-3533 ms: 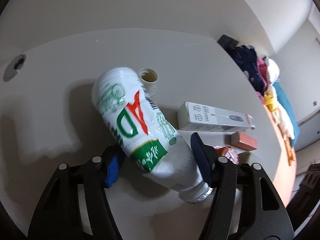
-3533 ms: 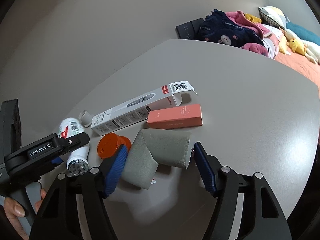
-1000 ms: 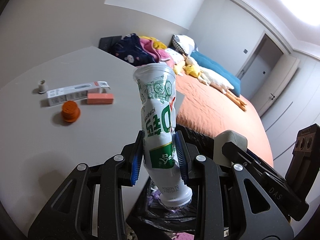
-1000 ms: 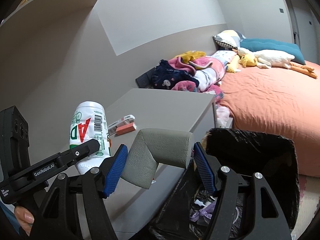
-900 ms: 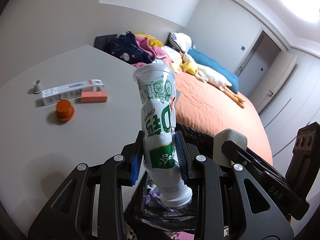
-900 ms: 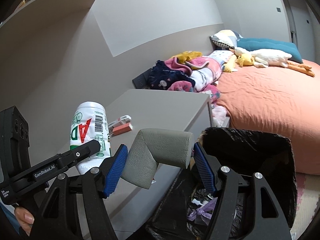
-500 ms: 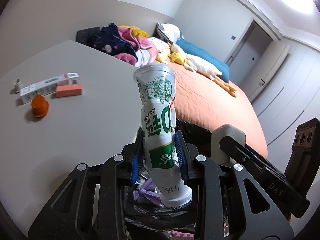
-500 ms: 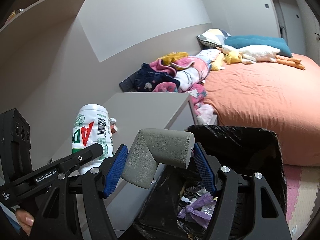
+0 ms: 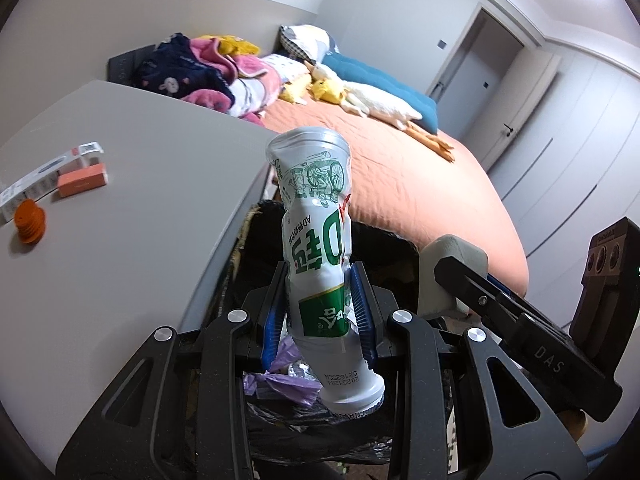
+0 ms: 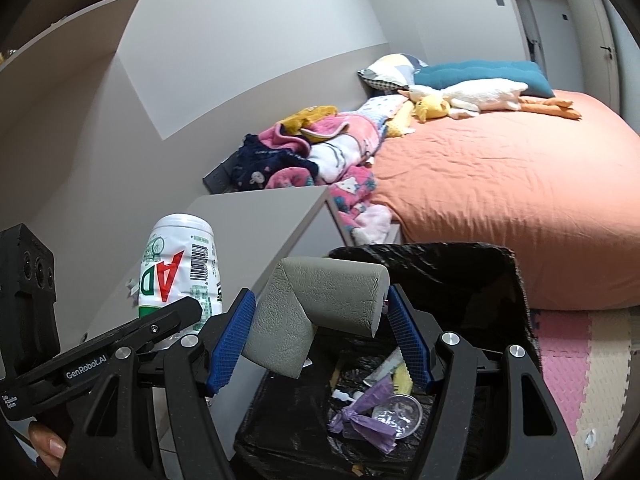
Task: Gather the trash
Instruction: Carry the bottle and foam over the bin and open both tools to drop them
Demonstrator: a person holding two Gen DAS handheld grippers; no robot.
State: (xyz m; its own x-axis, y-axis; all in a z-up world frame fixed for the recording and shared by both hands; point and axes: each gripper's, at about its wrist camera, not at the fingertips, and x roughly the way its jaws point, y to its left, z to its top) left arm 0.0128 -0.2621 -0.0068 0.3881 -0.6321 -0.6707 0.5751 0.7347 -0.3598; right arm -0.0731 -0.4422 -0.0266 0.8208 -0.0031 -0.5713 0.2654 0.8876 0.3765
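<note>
White plastic, crumpled and printed in green and red, fills the middle of the left wrist view: a squashed drink bottle [image 9: 320,256] pinched at its lower label between the blue pads of the left tongs [image 9: 319,312], cap end tilted down toward the camera and base pointing up. It hangs above the open mouth of a bin lined with a black plastic bag [image 9: 256,240] that stands against the edge of the grey desk [image 9: 140,200]. Purple wrappers [image 9: 280,384] lie inside the bin, right under the bottle.

On the right wrist view, the right tongs [image 10: 318,336] stand fairly wide, clamped on a bent piece of grey textured foam padding [image 10: 316,300] that spans the gap from pad to pad. The foam hangs over the same bin [image 10: 492,276], where a purple twist of wrapper [image 10: 364,420] and a clear round lid [image 10: 396,412] lie among other scraps.

Left on the desk, far from the bin, are a long white carton [image 9: 44,178], a small salmon-pink box [image 9: 82,180] just beside it, and an orange ribbed cap [image 9: 30,222] nearby. An orange-covered bed [image 10: 500,184] with a plush duck [image 10: 464,100] and heaped clothes [image 10: 316,148] lies beyond.
</note>
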